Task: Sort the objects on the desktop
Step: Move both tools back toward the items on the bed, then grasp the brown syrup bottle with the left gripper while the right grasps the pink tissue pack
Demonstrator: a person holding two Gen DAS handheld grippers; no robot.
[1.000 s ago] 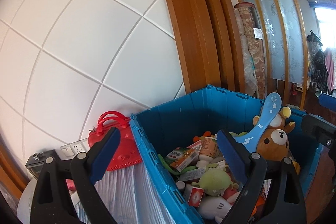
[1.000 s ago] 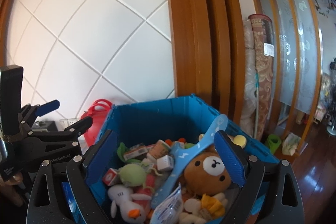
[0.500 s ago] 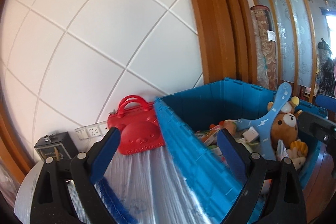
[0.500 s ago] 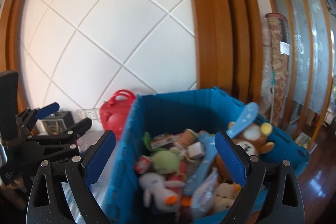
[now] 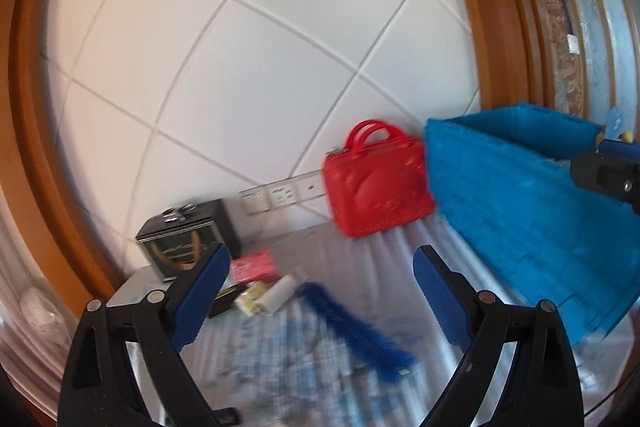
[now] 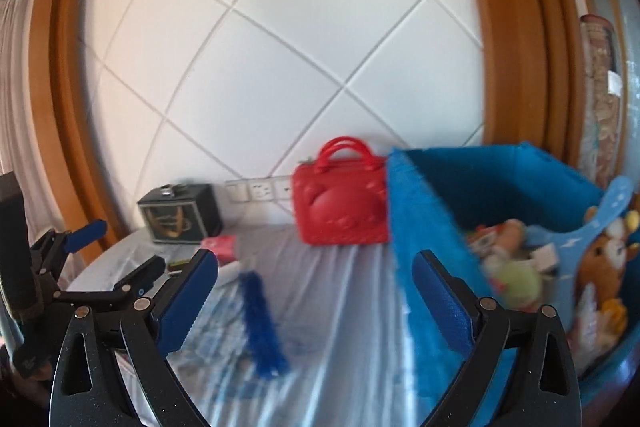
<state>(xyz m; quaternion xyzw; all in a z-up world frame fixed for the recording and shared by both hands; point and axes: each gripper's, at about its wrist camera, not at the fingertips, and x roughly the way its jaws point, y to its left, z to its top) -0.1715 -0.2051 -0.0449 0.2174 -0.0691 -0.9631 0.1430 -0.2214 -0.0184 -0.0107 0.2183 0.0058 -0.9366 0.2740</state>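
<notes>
Left wrist view: left gripper (image 5: pixel 320 283) hung over the table (image 5: pixel 360 251), jaws spread wide, nothing between them. Blue comb (image 5: pixel 356 331) lay flat on the checked cloth (image 5: pixel 280 351), below and between the two fingers, not touching either. Small white roll (image 5: pixel 278 293) and pink box (image 5: pixel 256 265) just beside the left finger. Red handbag (image 5: pixel 376 187) upright against the wall, touching the blue crate (image 5: pixel 520 219). Right wrist view, pretty blurry: right gripper (image 6: pixel 316 295) also wide open and empty, comb lower left between its fingers, crate full of plush toys (image 6: pixel 516 283) off right.
</notes>
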